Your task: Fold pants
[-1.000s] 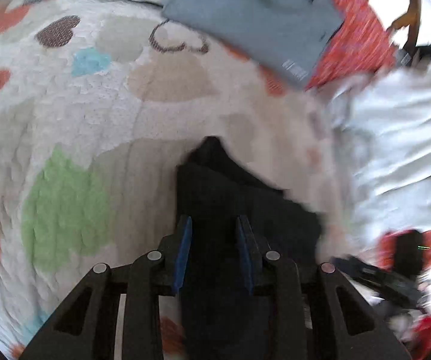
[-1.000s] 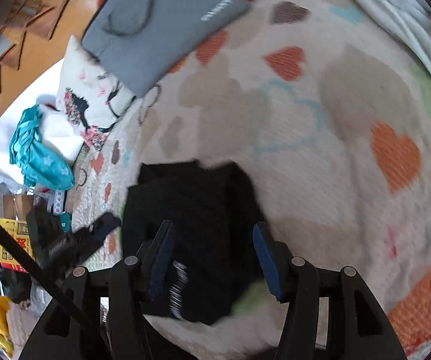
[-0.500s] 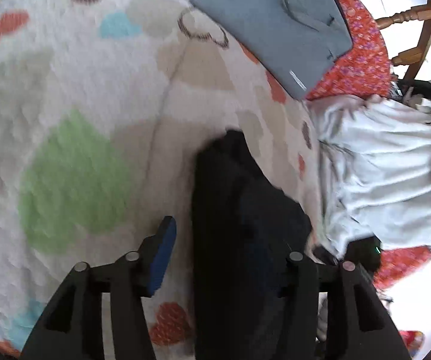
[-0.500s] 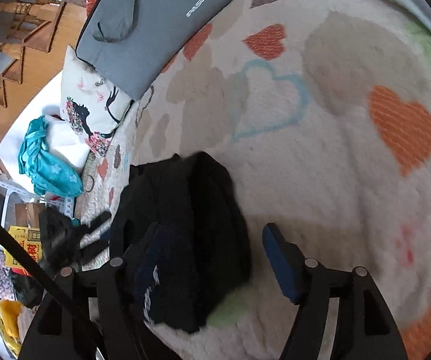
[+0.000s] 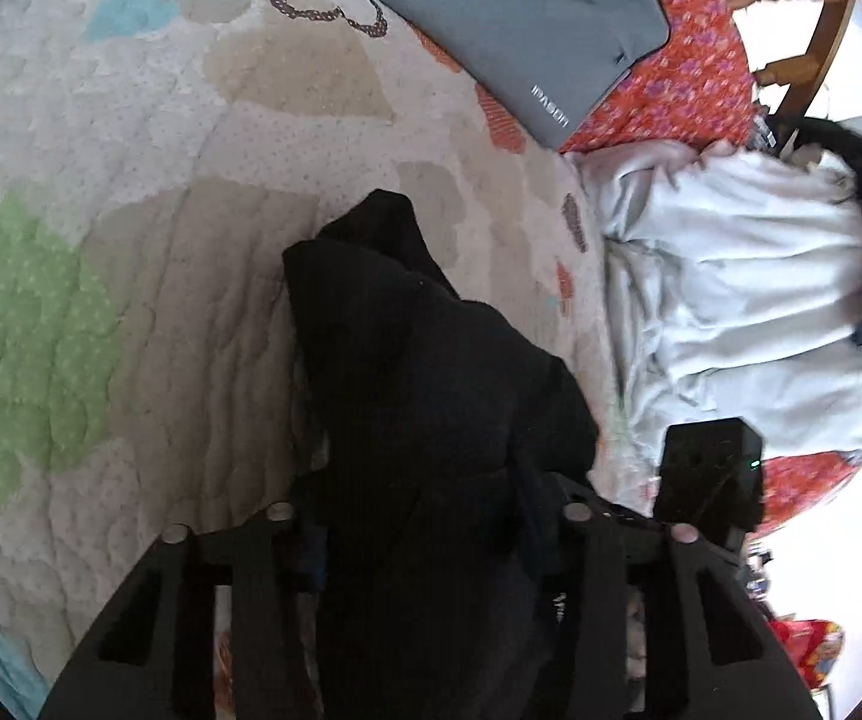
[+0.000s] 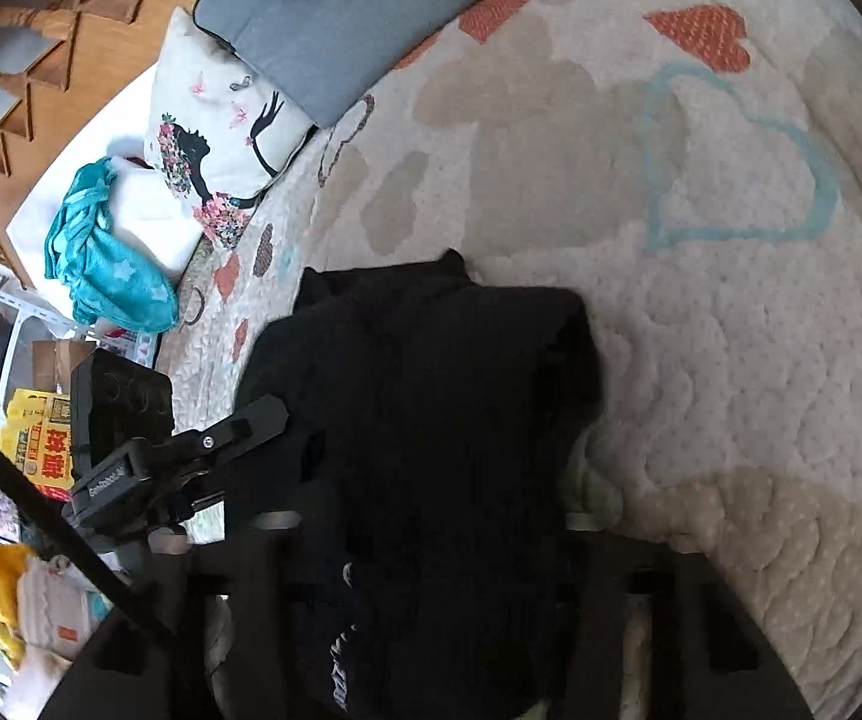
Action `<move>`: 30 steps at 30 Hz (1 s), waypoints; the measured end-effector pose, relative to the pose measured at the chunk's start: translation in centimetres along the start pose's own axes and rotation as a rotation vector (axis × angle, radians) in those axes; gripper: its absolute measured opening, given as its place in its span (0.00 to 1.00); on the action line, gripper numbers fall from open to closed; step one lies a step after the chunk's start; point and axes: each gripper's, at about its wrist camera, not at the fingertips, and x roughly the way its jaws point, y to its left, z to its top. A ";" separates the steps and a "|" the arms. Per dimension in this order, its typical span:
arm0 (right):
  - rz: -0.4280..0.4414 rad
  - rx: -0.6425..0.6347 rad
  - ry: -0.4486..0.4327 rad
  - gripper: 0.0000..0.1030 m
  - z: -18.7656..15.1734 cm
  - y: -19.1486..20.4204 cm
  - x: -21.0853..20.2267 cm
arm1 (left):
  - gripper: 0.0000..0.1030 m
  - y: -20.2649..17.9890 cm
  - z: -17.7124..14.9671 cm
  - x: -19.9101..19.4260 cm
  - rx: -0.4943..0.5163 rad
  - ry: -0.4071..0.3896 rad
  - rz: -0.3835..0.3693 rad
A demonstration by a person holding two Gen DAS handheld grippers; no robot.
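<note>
The black pants (image 5: 425,396) lie bunched in a thick heap on the heart-patterned quilt (image 5: 131,276). In the left wrist view the heap fills the gap between my left gripper's (image 5: 425,534) wide-spread fingers and hides their pads. In the right wrist view the same pants (image 6: 431,432) cover my right gripper (image 6: 431,540), whose fingers stand wide apart around the cloth. The left gripper's body (image 6: 149,468) shows at the left of the heap in that view.
A grey padded case (image 5: 503,18) lies at the far side on a red cloth (image 5: 689,78). A crumpled white sheet (image 5: 749,306) is to the right. A printed pillow (image 6: 221,138), teal cloth (image 6: 101,264) and floor clutter lie left.
Both grippers opened wider and pushed forward, so the pants heap now sits between and over the fingers. The left gripper's jaws were nearly closed on the cloth a second ago.
</note>
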 end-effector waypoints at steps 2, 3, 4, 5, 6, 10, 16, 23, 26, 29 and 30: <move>-0.006 -0.027 -0.007 0.39 0.0 1.0 -0.1 | 0.40 -0.2 0.0 -0.8 0.000 -0.015 -0.007; -0.016 -0.045 -0.012 0.38 0.1 1.8 -0.2 | 0.40 -0.3 0.2 -1.2 0.000 -0.027 -0.009; -0.020 -0.063 -0.016 0.36 0.3 2.6 -0.2 | 0.40 -0.5 0.6 -1.7 -0.002 -0.043 -0.013; -0.018 -0.078 -0.021 0.34 0.7 3.4 -0.1 | 0.40 -0.5 0.9 -2.1 -0.003 -0.056 -0.014; -0.016 -0.086 -0.024 0.34 1.0 3.8 -0.2 | 0.40 -0.5 1.5 -2.6 -0.006 -0.072 -0.012; -0.003 -0.110 -0.048 0.33 3.5 6.1 0.5 | 0.40 -0.1 4.4 -3.8 -0.014 -0.126 0.009; -0.056 -0.108 -0.014 0.43 7.7 7.1 5.6 | 0.42 4.0 8.8 -2.5 -0.075 -0.136 0.180; -0.059 -0.036 -0.023 0.53 5.8 4.3 6.1 | 0.53 5.6 8.8 -3.7 -0.086 -0.119 0.136; -0.068 -0.006 -0.128 0.61 4.6 3.9 2.6 | 0.53 4.5 8.1 -6.1 -0.058 -0.162 0.166; -0.095 0.010 -0.229 0.65 1.6 3.3 -1.2 | 0.53 2.1 6.6 -8.0 0.018 -0.199 0.198; -0.104 0.013 -0.245 0.66 0.6 3.2 -1.9 | 0.53 1.3 6.1 -8.2 0.044 -0.203 0.207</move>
